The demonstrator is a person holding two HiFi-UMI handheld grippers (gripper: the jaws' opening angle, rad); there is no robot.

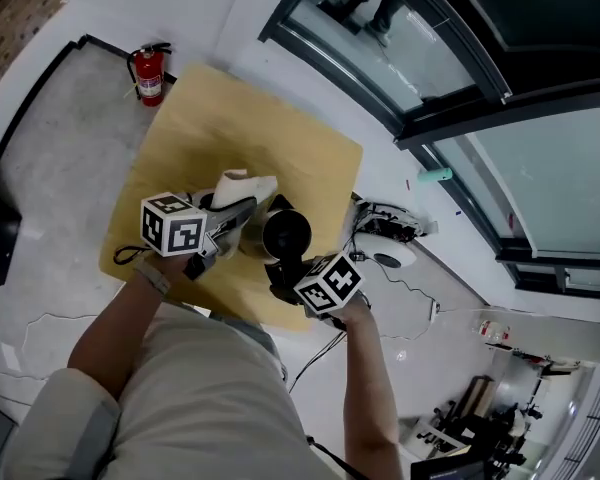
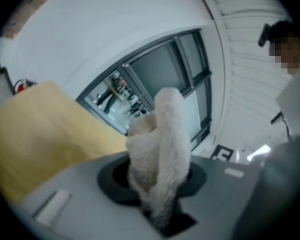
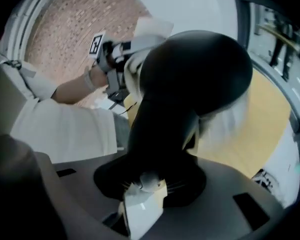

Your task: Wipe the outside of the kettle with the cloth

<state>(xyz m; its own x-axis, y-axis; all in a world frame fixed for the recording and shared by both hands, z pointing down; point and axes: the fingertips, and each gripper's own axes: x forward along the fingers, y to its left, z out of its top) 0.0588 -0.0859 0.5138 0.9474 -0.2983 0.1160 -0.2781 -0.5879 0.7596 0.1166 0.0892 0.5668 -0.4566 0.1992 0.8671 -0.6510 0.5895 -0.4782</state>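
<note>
A black kettle (image 1: 286, 232) is held over the near part of the yellow table (image 1: 210, 128). My right gripper (image 1: 283, 271) is shut on its handle (image 3: 160, 134), and in the right gripper view the dark body (image 3: 200, 69) fills the space above the jaws (image 3: 145, 184). A white fluffy cloth (image 1: 242, 183) is clamped in my left gripper (image 1: 245, 211), just left of the kettle. In the left gripper view the cloth (image 2: 160, 149) stands up out of the jaws (image 2: 162, 219) as a bunched roll. The kettle's far side is hidden.
A red fire extinguisher (image 1: 148, 73) stands on the floor beyond the table's far left corner. Cables and a white device (image 1: 385, 230) lie on the floor right of the table. A glass wall (image 1: 460, 78) runs along the right.
</note>
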